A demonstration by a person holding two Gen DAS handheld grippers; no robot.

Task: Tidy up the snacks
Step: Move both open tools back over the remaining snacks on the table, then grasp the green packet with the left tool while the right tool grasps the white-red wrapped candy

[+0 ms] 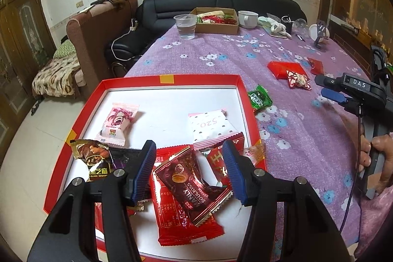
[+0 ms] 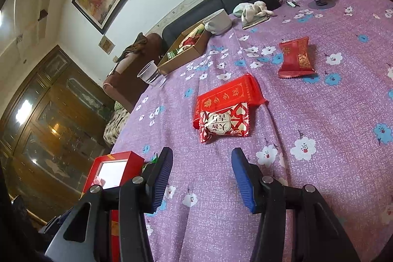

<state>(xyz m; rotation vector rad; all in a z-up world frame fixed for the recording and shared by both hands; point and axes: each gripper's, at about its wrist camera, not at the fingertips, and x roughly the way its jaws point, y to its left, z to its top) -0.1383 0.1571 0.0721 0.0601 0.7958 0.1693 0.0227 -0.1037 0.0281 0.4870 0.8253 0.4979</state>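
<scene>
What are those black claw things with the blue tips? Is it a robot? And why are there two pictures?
No robot: a person holds two grabber tools, each carrying a camera. One picture looks along the left gripper, open and empty above a red box with snacks inside, like the dark red packet. The other looks along the right gripper, also open and empty, over the purple flowered tablecloth. Ahead lies a red-and-white snack on a flat red packet. A green snack waits beside the box.

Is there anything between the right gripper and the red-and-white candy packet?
No, just bare flowered tablecloth lies between the open right gripper and the red-and-white candy packet, as the right wrist view shows.
</scene>
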